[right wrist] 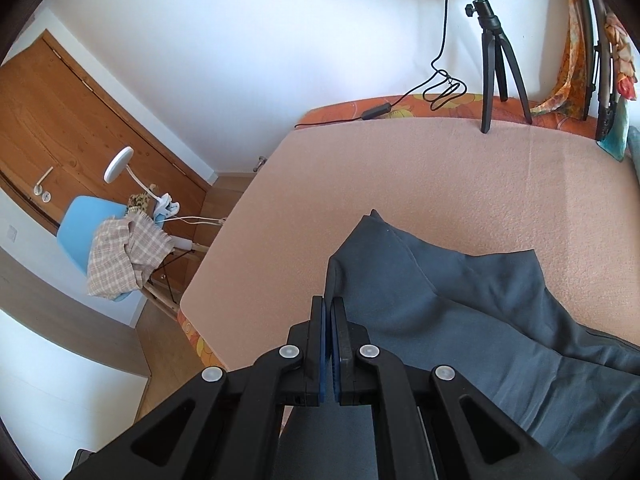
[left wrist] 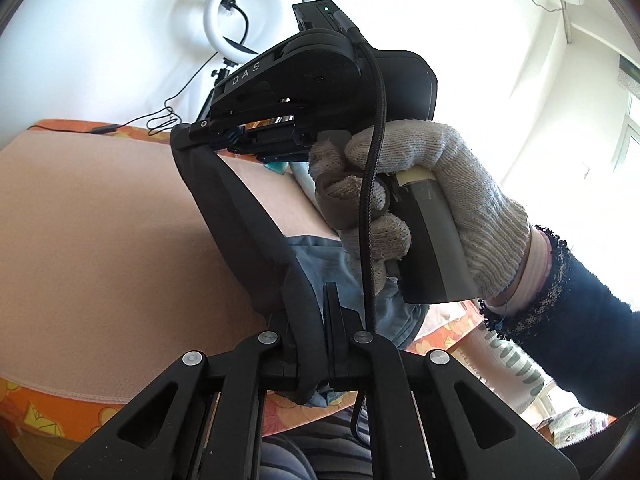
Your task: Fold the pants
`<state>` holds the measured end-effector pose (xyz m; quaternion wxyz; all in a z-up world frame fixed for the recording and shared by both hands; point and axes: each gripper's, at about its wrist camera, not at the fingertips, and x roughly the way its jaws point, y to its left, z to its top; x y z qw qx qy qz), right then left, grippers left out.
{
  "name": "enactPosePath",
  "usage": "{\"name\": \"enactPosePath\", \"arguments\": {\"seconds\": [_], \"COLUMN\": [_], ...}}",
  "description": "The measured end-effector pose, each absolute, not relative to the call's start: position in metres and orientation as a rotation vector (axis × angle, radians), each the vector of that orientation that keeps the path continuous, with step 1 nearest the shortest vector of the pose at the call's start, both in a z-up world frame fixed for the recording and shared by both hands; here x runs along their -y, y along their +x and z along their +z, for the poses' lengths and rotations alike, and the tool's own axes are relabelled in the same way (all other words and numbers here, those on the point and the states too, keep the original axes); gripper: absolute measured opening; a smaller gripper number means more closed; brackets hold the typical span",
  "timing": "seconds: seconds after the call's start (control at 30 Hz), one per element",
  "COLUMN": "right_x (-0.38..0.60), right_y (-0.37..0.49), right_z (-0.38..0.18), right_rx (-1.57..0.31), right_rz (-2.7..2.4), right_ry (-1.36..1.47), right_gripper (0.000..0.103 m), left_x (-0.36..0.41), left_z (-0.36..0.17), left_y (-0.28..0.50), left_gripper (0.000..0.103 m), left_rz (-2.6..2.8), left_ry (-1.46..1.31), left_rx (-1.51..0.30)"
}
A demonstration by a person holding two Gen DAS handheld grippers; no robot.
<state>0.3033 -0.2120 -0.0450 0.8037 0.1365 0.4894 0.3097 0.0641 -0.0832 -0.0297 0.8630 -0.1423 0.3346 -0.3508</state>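
Your left tongs (left wrist: pixel 316 344) pinch a fold of the dark pants (right wrist: pixel 460 320) at the bed's (right wrist: pixel 360 184) near edge. Your right tongs (right wrist: pixel 330 344), pressed together on the cloth's left border, hold it raised. The legs run away right; open bed lies ahead and left for the fold.
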Motion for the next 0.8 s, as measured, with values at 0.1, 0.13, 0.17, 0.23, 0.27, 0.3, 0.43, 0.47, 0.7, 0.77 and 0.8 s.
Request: {"name": "enactPosePath", "arguments": {"seconds": [0.1, 0.13, 0.17, 0.23, 0.27, 0.3, 0.43, 0.47, 0.7, 0.77, 0.8], "right_x": [0.235, 0.243, 0.251, 0.269, 0.279, 0.288, 0.327, 0.336, 0.406, 0.426, 0.436], "right_y": [0.3, 0.298, 0.297, 0.294, 0.292, 0.291, 0.283, 0.281, 0.269, 0.266, 0.265], "right_z": [-0.033, -0.029, -0.026, -0.02, -0.017, -0.014, -0.006, -0.005, -0.006, -0.01, -0.012], "right_rx": [-1.014, -1.003, -0.993, -0.972, -0.962, -0.953, -0.919, -0.91, -0.884, -0.884, -0.884], "right_rz": [0.656, 0.652, 0.647, 0.634, 0.626, 0.619, 0.581, 0.568, 0.47, 0.438, 0.421], "right_ry": [0.316, 0.323, 0.332, 0.348, 0.356, 0.366, 0.397, 0.401, 0.438, 0.449, 0.453], "right_gripper": [0.0, 0.0, 0.0, 0.0, 0.0, 0.0, 0.0, 0.0, 0.0, 0.0, 0.0], "left_x": [0.098, 0.103, 0.108, 0.12, 0.127, 0.131, 0.154, 0.16, 0.206, 0.22, 0.227], "left_z": [-0.022, -0.02, -0.019, -0.016, -0.015, -0.014, -0.011, -0.011, -0.008, -0.011, -0.013], "left_y": [0.066, 0.067, 0.067, 0.07, 0.072, 0.074, 0.078, 0.079, 0.082, 0.093, 0.095], "left_gripper": [0.006, 0.006, 0.006, 0.006, 0.006, 0.006, 0.006, 0.006, 0.006, 0.006, 0.006], "left_rz": [-0.77, -0.783, -0.795, -0.822, -0.835, -0.849, -0.904, -0.919, -1.016, -1.041, -1.052], "left_ry": [-0.276, -0.268, -0.261, -0.248, -0.241, -0.235, -0.205, -0.198, -0.144, -0.13, -0.124], "left_rx": [-0.691, -0.69, -0.689, -0.686, -0.684, -0.683, -0.68, -0.68, -0.696, -0.701, -0.708]}}
